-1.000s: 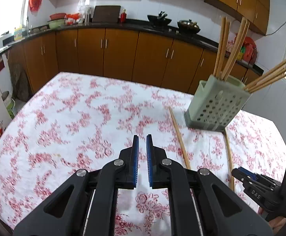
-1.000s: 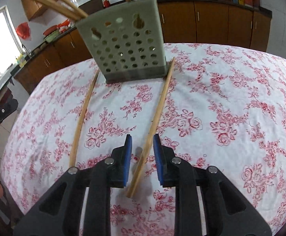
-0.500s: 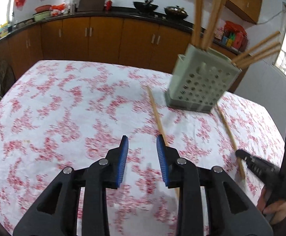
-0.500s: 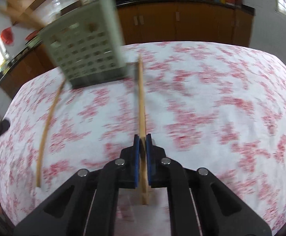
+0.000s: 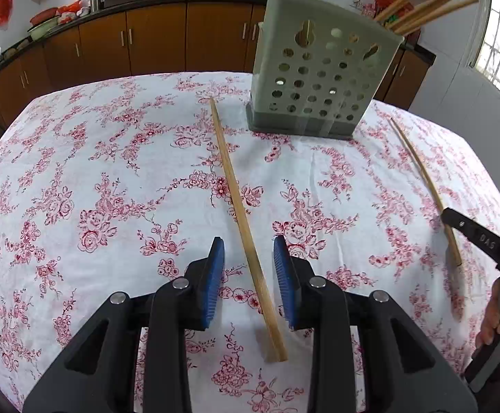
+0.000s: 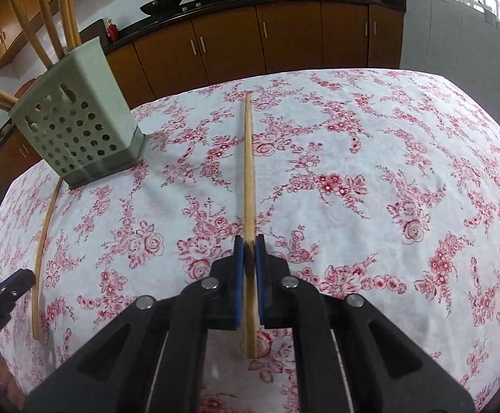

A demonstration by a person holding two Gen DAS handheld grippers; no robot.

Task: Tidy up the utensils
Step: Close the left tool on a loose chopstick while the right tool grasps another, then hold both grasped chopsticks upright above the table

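Observation:
A pale green perforated utensil holder (image 5: pixel 322 79) with several chopsticks standing in it sits on the floral tablecloth; it also shows in the right wrist view (image 6: pixel 74 127). My left gripper (image 5: pixel 249 253) is open, its jaws either side of a wooden chopstick (image 5: pixel 239 206) that lies on the cloth. My right gripper (image 6: pixel 249 244) is shut on a second chopstick (image 6: pixel 249 172) that points forward over the table. In the left wrist view that chopstick (image 5: pixel 418 168) lies right of the holder, with the right gripper (image 5: pixel 484 241) at its near end.
The table (image 5: pixel 78 172) is covered by a white cloth with red flowers. Brown kitchen cabinets (image 5: pixel 153 44) and a dark counter with woks run behind it. The first chopstick (image 6: pixel 45 241) shows at the left in the right wrist view.
My left gripper opened and moved right and forward until it straddled the chopstick. My right gripper shut on the other chopstick and swung it away from the holder.

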